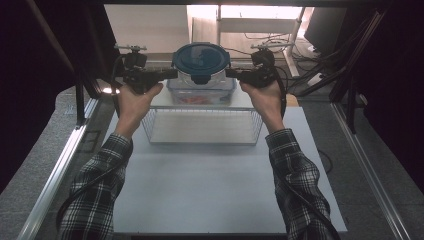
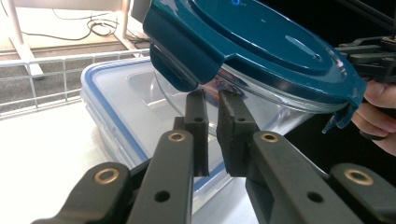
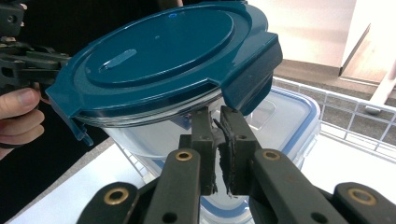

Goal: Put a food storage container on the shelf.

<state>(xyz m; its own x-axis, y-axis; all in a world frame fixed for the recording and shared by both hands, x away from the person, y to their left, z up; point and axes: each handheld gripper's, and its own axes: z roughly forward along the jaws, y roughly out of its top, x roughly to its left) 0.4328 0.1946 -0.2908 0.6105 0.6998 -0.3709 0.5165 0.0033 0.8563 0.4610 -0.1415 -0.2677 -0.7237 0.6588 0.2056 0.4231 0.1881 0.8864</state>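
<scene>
Round container (image 1: 201, 70), teal lid (image 1: 201, 56), no legible writing

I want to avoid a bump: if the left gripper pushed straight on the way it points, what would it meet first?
Probably the round container, just under its teal lid; the left gripper has its jaws shut right at the glass wall.

Both forearms wear black-and-white plaid sleeves (image 1: 100, 185) with buttoned cuffs. A black cable (image 1: 300, 200) trails along each sleeve toward 6 o'clock. Each gripper (image 2: 212, 100) has matte black jaws on flat black link bars pinned with brass-coloured rivets (image 2: 106, 176).
</scene>
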